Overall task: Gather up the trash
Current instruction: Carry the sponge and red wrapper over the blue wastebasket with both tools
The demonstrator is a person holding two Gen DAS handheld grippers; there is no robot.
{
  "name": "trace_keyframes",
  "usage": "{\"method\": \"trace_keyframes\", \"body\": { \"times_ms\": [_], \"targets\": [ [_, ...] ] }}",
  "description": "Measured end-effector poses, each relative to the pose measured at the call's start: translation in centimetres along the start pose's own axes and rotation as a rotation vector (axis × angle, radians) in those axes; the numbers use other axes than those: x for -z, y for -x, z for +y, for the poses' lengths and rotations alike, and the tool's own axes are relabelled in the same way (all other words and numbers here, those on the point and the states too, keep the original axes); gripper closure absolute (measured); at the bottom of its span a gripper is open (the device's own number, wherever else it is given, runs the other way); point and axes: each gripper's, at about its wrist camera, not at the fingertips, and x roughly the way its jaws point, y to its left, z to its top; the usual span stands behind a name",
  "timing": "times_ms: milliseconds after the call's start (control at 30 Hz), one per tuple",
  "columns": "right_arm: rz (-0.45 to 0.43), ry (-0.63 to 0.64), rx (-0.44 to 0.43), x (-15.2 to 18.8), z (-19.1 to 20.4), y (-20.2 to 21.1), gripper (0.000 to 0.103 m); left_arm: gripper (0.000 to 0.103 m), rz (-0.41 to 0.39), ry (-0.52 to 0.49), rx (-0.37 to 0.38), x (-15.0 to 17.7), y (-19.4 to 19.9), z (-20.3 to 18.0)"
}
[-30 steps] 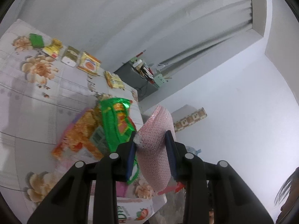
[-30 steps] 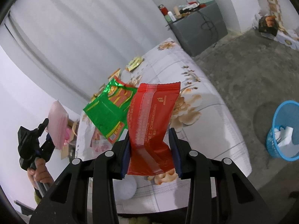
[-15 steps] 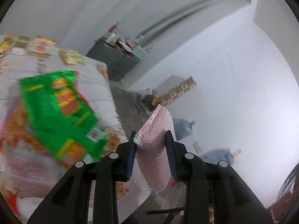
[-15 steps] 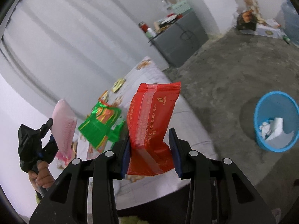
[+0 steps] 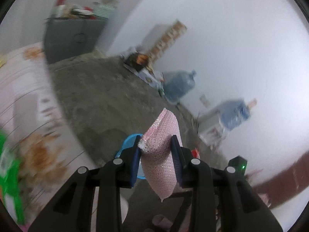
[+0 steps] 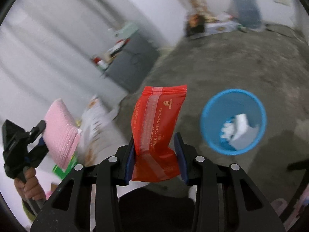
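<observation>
While your right gripper [image 6: 155, 155] clamps the red wrapper [image 6: 157, 129] and your left gripper [image 5: 155, 155] clamps the pink pouch [image 5: 161, 155], the blue bin [image 6: 233, 121] sits at 2 o'clock. Release early and both land on concrete. A second ago you faced the table [image 5: 21, 104]; now you've swung binward.

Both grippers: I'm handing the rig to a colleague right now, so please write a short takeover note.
Left gripper: shut on the pink packet.
Right gripper: shut on the red wrapper.
The blue bin stands on the floor, ahead and right of the right gripper, with white trash already inside.
Done: both pieces lifted.
Left: drop both into the bin; a green wrapper lies on the table.
</observation>
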Motion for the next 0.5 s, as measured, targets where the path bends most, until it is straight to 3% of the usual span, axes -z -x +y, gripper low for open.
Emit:
{"method": "trace_keyframes", "body": {
  "times_ms": [300,433,500],
  "targets": [
    [0.069,-0.166,0.116,-2.6,-8.1,-3.9,0.066,0.074,0.22,-0.155,-0.074,-0.1,-17.0,-4.4],
    [0.086,-0.218,0.131,-3.9,-10.4,-6.1,0.062,0.073,0.273,-0.156,-0.134,0.9,-22.9,-4.1],
    [0.094,-0.228,0.146,-4.6,-11.3,-7.4,0.056,0.069,0.272,-0.153,-0.158,1.2,-25.4,-3.9]
  ]
}}
